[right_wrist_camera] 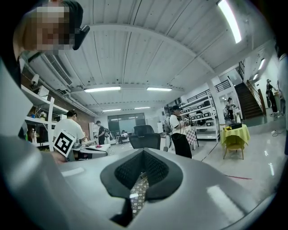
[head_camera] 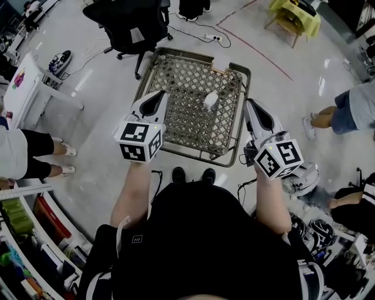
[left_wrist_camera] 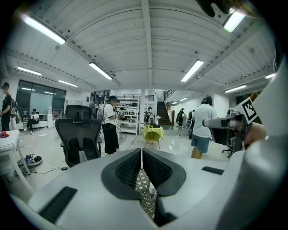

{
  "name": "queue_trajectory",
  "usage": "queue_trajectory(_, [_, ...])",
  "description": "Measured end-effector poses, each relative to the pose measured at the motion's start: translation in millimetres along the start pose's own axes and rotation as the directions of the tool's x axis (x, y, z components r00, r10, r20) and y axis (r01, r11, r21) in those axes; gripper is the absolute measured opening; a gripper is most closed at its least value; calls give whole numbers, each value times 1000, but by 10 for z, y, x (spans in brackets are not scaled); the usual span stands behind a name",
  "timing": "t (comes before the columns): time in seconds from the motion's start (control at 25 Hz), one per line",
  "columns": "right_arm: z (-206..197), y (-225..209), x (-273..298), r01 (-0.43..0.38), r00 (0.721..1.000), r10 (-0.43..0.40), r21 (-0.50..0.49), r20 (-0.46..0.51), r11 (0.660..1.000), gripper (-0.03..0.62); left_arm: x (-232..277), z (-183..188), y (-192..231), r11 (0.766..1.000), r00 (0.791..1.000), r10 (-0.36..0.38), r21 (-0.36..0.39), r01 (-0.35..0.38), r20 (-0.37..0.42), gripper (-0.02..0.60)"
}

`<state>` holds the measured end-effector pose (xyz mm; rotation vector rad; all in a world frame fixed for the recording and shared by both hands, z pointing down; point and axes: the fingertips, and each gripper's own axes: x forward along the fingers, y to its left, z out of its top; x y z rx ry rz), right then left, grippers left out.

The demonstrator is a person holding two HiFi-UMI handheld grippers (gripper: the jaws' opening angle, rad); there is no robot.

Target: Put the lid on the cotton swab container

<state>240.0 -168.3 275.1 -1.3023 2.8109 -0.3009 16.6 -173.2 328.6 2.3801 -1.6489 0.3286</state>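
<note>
A small white cotton swab container (head_camera: 210, 101) stands on the woven wicker table (head_camera: 176, 126), toward its far middle. A small tan piece (head_camera: 218, 69) lies near the table's far edge; I cannot tell whether it is the lid. My left gripper (head_camera: 159, 97) hovers over the table's left side and my right gripper (head_camera: 251, 106) over its right edge, the container between them and apart from both. In each gripper view the dark pads meet at the tips: left gripper (left_wrist_camera: 141, 155) and right gripper (right_wrist_camera: 143, 153) are shut with nothing held. Only wicker shows through the gaps below.
A black office chair (head_camera: 136, 23) stands beyond the table, with cables on the shiny floor. A yellow-covered stool (head_camera: 295, 16) is far right. People stand at the left (head_camera: 23, 153) and right (head_camera: 351, 111). Shelves (head_camera: 35, 234) lie at lower left.
</note>
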Motion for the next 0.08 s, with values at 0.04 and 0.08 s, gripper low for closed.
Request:
queue_trajectory(0.04, [6,0,9,-1,1000,1,5,1,1000,8,0,-3,7,1000,1000,0,-1,0,-1,17])
queue_trajectory(0.08, [13,0,18,-2,1000,2,9,2,1000,8,1,-6,14,1000,1000,-1,-2,1,-3,17])
